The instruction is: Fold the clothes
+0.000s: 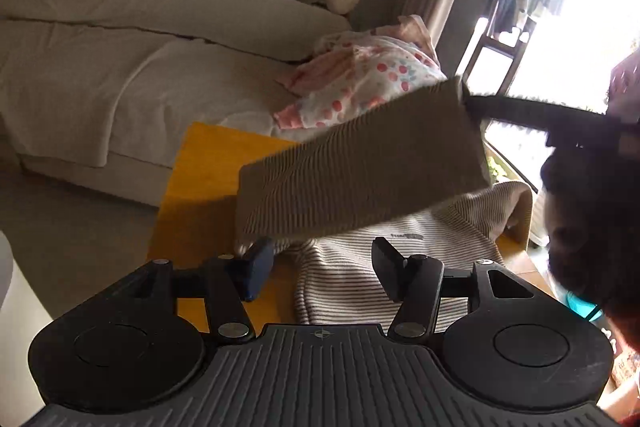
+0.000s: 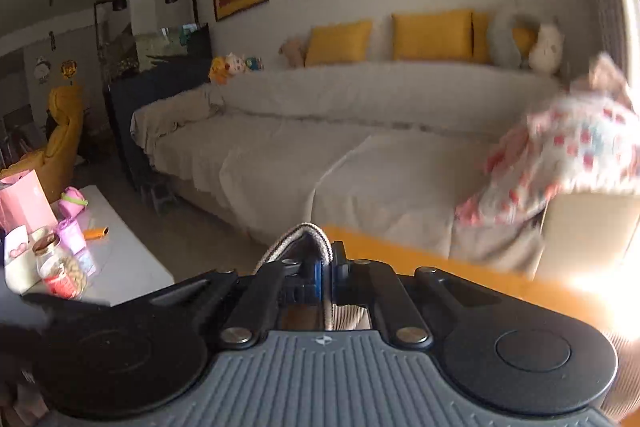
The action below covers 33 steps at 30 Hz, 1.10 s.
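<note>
Left wrist view gives the best look at the striped sweater (image 1: 360,267): it lies on the yellow table (image 1: 192,195) right ahead of and under the left gripper (image 1: 320,267), whose fingers are spread wide with nothing between them. One part of the sweater, a ribbed flap, is lifted above that claw and stretched up and to the right, where the right gripper (image 1: 472,103) pinches its far corner. The person holding it is just a dark blur at the right edge.

Right wrist view shows none of that layout. Its own claw (image 2: 326,267) is clamped tight on a bunched fold of the striped knit, which pokes up between the fingers; the rest of the garment is hidden under the gripper body. What it adds is off to its left: a white side table (image 2: 120,251) with a clear jar (image 2: 60,267) that seems to hold nuts or snacks, a pink bag (image 2: 24,203) whose contents can't be seen, and some small pink items too blurry to name.

Both views catch the white sofa (image 1: 120,67) beyond the claws, yellow cushions (image 2: 432,35) along its back, and a polka-dot garment (image 1: 360,83) piled at its right end, smeared in the right view. The window to the right of the left claw is blown out.
</note>
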Motion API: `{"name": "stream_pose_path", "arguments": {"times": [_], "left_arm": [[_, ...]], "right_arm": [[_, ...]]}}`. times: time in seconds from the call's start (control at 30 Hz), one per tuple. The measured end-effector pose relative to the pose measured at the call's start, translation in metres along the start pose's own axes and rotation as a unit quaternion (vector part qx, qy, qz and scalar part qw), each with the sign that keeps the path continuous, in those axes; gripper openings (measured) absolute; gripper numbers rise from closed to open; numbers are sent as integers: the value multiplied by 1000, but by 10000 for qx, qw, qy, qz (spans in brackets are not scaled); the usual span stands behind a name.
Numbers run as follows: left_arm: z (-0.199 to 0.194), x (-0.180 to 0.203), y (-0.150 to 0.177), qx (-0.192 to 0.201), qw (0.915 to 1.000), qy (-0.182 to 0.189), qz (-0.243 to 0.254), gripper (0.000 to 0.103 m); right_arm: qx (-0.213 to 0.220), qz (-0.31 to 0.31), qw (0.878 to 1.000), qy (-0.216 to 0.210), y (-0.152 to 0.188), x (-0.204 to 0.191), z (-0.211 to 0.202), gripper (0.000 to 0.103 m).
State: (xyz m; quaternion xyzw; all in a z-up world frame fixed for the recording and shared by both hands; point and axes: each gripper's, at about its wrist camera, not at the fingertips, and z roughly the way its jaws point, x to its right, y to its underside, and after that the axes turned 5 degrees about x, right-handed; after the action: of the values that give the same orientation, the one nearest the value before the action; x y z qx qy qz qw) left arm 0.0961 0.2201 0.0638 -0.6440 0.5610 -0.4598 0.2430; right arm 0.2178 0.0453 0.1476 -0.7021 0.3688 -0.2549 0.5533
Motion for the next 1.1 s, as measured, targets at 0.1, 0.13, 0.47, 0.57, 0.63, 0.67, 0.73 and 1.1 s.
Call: {"name": "stream_pose_path", "arguments": {"times": [0.1,0.13,0.47,0.57,0.63,0.67,0.73,1.1], "left_arm": [[31,14,0,-172,9995,-64,246,75],[44,19,0,-230,9990,-104,362,76],[103,4,11,-597,9836,-1397,970,78],[85,-1,20,-603,9836,-1326,1066,79],[72,-2,24,-662,9860,-1087,1076,82],[65,-3,24,-707,9876,-916,1065,83],[55,-1,21,-702,9906,-558,1035,86],[75,44,2,-38,9902,1260,602,98]], "right_arm": [[451,-568,9974,-24,-48,-8,-13,4],[539,-699,9961,-28,-58,-9,-16,4],[138,-934,9951,285,-35,40,-15,4],[-402,-966,9924,647,13,72,3,4],[-820,-1029,9874,880,45,93,15,5],[-1069,-1148,9822,1030,60,101,20,6],[-1456,-1334,9702,1400,85,115,25,11],[-1257,382,9807,1449,119,146,2,53]]}}
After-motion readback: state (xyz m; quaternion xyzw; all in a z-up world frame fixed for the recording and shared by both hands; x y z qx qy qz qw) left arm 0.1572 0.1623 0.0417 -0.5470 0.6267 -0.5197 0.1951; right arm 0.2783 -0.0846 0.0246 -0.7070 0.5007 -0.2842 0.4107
